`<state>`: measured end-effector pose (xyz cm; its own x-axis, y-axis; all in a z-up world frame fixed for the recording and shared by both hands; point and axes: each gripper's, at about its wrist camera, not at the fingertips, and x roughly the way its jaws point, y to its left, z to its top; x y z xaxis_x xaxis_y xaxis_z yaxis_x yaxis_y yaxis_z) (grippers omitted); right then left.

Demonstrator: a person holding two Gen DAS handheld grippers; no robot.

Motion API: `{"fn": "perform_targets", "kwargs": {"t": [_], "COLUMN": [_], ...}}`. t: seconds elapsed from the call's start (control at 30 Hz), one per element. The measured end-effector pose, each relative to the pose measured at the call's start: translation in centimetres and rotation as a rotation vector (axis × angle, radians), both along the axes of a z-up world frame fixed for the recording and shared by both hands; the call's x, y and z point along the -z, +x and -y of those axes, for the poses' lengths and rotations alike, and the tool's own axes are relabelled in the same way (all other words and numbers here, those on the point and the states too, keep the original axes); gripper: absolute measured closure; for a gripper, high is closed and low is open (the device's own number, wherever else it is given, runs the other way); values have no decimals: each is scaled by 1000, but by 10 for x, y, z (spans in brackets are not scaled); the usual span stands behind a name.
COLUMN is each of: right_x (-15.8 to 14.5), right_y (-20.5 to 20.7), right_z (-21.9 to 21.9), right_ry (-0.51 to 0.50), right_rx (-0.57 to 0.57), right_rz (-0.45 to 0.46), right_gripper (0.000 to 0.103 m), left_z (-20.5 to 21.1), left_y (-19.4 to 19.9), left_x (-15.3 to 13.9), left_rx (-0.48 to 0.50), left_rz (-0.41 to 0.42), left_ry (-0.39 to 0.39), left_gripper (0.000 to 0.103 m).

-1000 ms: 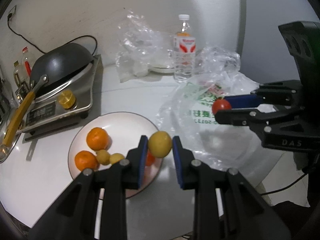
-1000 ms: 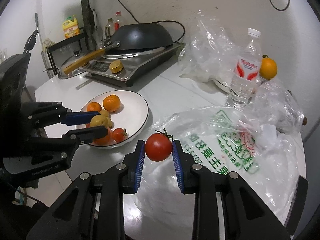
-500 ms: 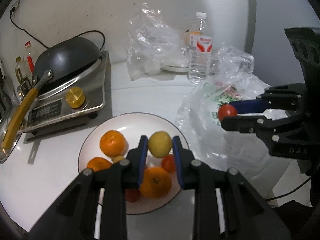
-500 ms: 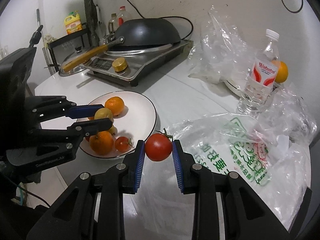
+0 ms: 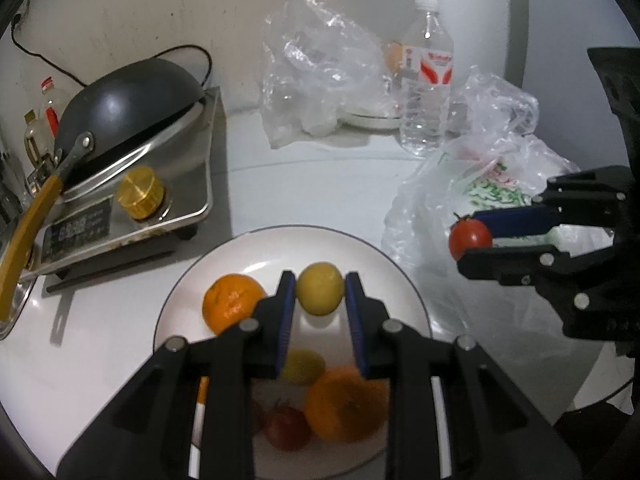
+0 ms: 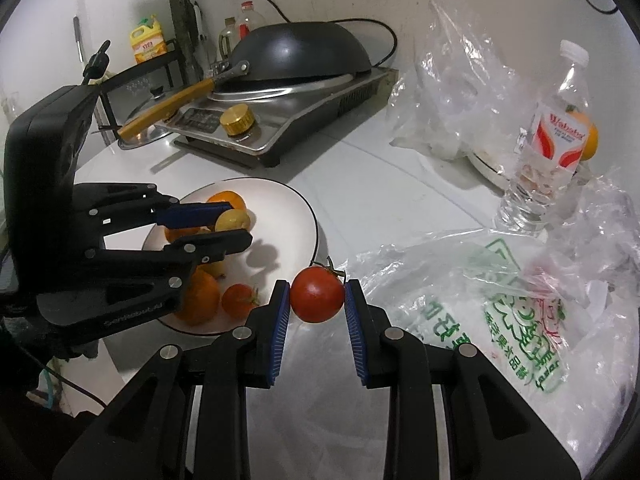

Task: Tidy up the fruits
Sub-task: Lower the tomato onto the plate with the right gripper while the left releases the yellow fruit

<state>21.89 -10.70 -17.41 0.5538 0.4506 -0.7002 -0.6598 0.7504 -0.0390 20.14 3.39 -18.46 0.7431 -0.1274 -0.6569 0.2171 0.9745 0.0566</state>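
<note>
My left gripper (image 5: 320,294) is shut on a yellow lemon (image 5: 320,289) and holds it just above the white plate (image 5: 248,256). The plate carries two oranges (image 5: 231,307), another yellow fruit (image 5: 303,366) and a small tomato (image 5: 289,428). My right gripper (image 6: 317,299) is shut on a red tomato (image 6: 317,294) and hovers just right of the plate's rim (image 6: 308,208), at the edge of a printed plastic bag (image 6: 500,312). The left gripper with its lemon (image 6: 233,220) also shows in the right wrist view, and the right gripper's tomato (image 5: 470,237) in the left wrist view.
An induction cooker (image 5: 136,208) with a black wok (image 5: 128,96) stands left of the plate. Crumpled clear bags (image 5: 316,76), a water bottle (image 5: 426,84) and a white dish (image 5: 372,120) sit at the back. An orange (image 6: 588,136) lies behind the bottle.
My left gripper has carried the lemon forward and down over the plate. My right gripper has moved the tomato left, closer to the plate's rim.
</note>
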Motion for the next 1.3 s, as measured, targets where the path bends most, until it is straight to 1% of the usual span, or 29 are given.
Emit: {"fn": "perform_targets", "kwargs": {"t": [0.1,0.27,0.47,0.63,0.77,0.9,1.03,1.17,1.3], "right_x": [3,8,12,11,12,12,10,10,10], "right_y": [9,22,33,38,40,39,36,34,31], "right_z": [0,0,3,4,3,-1,-9,-21,-34], "right_ry": [4,12,26,35,34,24,14,4,-6], "right_rx": [2,3,6,7,12,9,-2,-21,-44], "right_rz": [-8,-23,-45,-49,-50,-50,-44,-44,-47], "right_gripper": [73,73,73,73,73,73,73,73,73], "left_z": [3,5,1,2,2,-2,-7,-13,-24], "left_y": [8,23,39,44,47,42,31,21,14], "left_x": [4,10,17,18,17,14,5,-6,-9], "left_rx": [-9,-18,-40,-45,-62,-69,-59,-72,-97], "left_rz": [3,-12,-37,-42,-48,-40,-14,34,51], "left_ry": [43,74,63,64,57,26,-8,-42,-51], "left_gripper": [77,77,77,76,76,76,76,76,76]}}
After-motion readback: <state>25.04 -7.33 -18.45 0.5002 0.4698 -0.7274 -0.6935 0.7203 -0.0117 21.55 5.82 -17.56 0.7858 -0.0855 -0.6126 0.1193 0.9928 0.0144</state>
